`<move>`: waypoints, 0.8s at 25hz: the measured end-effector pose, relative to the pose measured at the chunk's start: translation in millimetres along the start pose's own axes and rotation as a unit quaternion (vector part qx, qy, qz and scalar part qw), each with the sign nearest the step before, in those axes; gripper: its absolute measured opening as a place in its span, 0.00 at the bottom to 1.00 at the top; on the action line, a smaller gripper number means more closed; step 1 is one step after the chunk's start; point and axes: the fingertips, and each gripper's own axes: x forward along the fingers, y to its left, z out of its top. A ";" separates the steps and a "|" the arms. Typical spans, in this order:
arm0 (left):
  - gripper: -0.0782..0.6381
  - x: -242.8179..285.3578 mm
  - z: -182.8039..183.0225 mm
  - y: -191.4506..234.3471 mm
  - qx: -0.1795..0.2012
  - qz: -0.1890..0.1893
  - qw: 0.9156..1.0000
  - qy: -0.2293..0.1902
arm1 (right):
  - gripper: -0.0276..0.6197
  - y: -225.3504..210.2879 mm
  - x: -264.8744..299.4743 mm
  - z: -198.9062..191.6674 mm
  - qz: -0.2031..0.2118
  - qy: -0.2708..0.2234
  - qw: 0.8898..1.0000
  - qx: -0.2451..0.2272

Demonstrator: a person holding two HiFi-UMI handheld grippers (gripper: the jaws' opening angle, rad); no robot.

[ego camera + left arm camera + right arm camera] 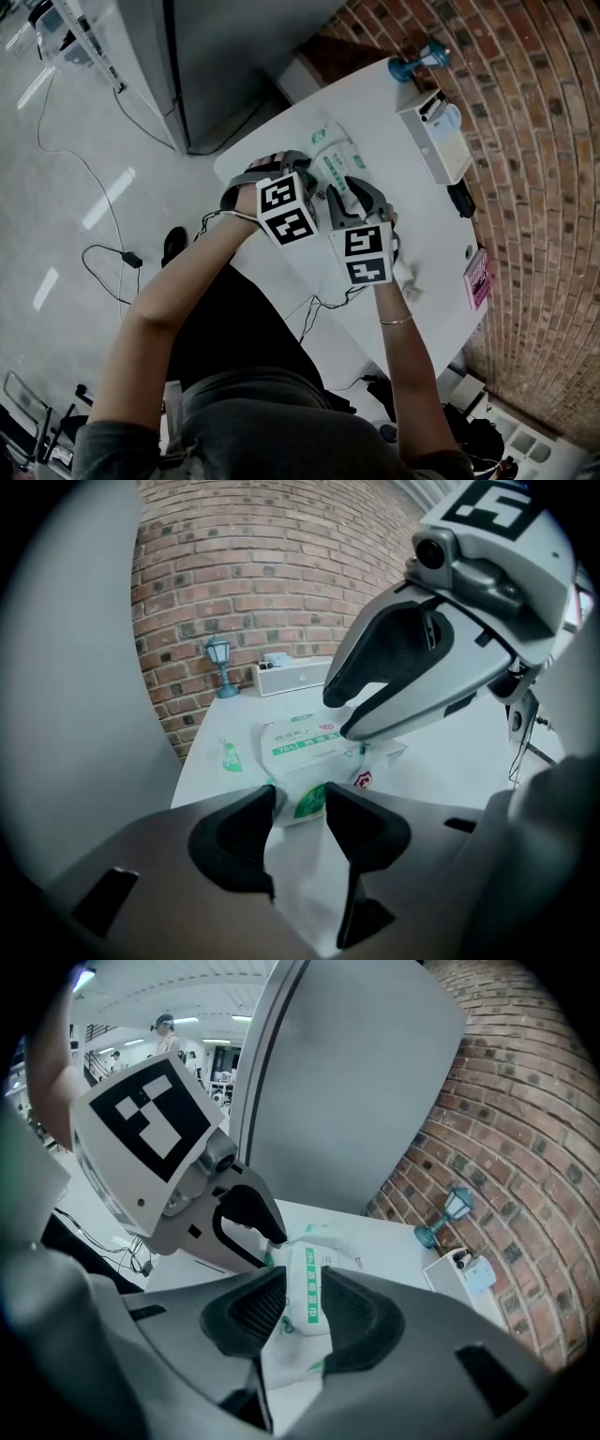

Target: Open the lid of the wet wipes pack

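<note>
Wipes pack (298,741) in left gripper (300,799) and right gripper (302,1286).

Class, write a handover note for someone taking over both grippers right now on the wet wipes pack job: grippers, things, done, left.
Left gripper: shut on the near end of the wet wipes pack.
Right gripper: shut on the same pack, farther along.
The pack is over the white table, between both.
Done: pack gripped.
Left: the lid. Whether it is up can't be told, so check, then open it.
</note>
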 end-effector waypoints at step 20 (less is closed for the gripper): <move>0.37 2.5 -2.1 -2.3 0.031 -0.024 0.999 0.002 | 0.24 2.9 28.8 -14.5 0.013 0.088 0.993 -0.071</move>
